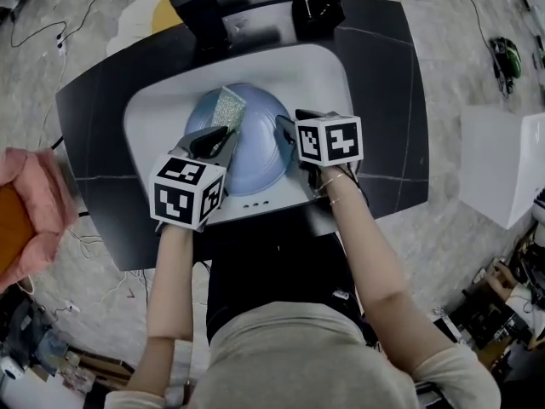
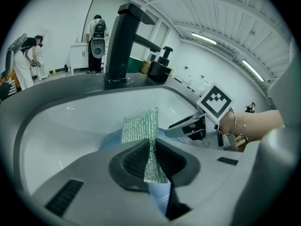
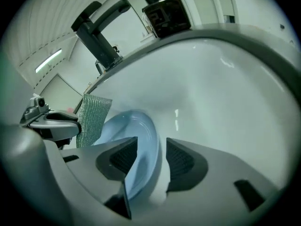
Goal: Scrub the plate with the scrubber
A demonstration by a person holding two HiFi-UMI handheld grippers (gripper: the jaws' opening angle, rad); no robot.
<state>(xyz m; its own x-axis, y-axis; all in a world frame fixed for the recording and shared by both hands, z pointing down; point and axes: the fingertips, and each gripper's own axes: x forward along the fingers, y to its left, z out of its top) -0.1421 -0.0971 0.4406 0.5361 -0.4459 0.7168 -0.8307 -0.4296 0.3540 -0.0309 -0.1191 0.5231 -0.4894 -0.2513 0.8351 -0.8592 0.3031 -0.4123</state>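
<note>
Blue plate rim stands between right gripper's parted jaws, unclamped; left gripper pinches green scrubber above sink.

pale blue plate, glittery silver-green scrubber, white sink, black tap, dark grey counter.

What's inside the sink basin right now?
A blue plate, its rim between the open right tongs; the left tongs hold the scrubber over it. The plate covers the floor of the basin; anything under it is hidden.
</note>
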